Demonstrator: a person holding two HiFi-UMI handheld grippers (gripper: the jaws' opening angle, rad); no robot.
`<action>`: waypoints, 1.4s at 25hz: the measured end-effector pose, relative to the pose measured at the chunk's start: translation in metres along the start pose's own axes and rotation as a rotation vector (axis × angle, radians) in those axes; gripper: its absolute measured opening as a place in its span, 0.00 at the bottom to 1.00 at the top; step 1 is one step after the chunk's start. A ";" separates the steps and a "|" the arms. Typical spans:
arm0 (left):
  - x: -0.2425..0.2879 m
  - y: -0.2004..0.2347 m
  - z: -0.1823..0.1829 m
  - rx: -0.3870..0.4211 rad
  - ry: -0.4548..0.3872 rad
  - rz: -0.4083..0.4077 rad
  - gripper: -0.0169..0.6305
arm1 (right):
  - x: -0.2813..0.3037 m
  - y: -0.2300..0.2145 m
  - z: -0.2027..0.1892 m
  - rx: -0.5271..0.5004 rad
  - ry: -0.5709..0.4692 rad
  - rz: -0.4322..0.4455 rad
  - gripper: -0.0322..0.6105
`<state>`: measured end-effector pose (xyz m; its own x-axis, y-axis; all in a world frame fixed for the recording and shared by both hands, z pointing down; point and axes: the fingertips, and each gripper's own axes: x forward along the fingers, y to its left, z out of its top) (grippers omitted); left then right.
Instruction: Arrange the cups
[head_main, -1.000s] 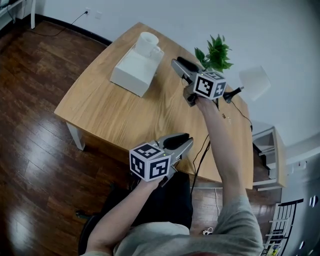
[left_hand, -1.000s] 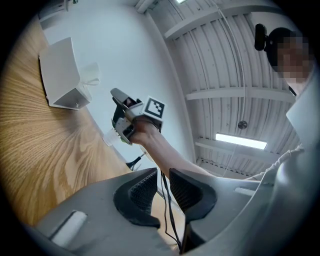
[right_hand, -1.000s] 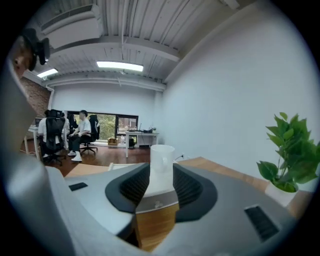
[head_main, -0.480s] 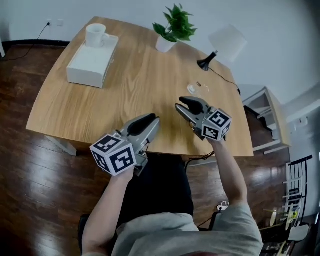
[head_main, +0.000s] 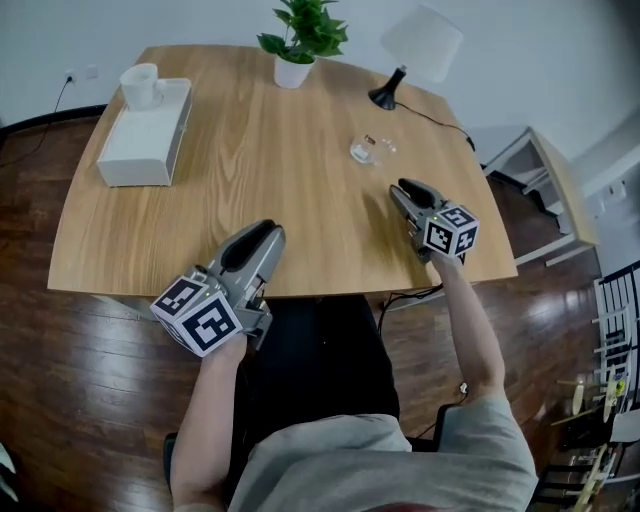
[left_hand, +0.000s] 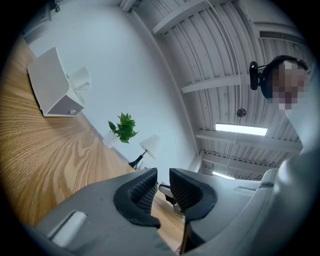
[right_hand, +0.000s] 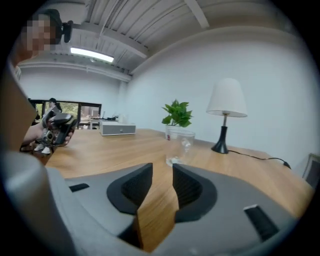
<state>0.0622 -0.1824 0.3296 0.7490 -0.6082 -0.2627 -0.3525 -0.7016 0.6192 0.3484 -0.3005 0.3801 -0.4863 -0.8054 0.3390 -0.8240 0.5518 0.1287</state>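
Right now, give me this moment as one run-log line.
left gripper: open, empty | right gripper: open, empty, aimed at glass cup | white cup: atop white box

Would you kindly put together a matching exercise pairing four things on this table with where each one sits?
Things:
1. white mug
2. clear glass
3. potted plant
4. table lamp

Places:
A. far right corner of the table
B. on top of the white box
C. far edge, near the middle
D. on bare wood, right of centre

Pairs: 1-B; 2-D; 3-C; 4-A
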 end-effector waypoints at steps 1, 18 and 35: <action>0.000 0.000 -0.001 0.002 0.001 0.001 0.13 | 0.002 -0.012 0.001 0.011 -0.010 -0.034 0.23; 0.001 -0.003 -0.001 -0.002 0.005 -0.008 0.13 | 0.057 -0.034 0.034 -0.126 0.049 -0.124 0.17; 0.001 -0.002 0.000 -0.017 -0.001 -0.011 0.13 | 0.083 -0.031 0.046 -0.034 0.024 -0.141 0.15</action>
<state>0.0636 -0.1817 0.3287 0.7525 -0.6006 -0.2703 -0.3345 -0.7020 0.6287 0.3207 -0.3942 0.3617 -0.3590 -0.8700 0.3379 -0.8729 0.4411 0.2084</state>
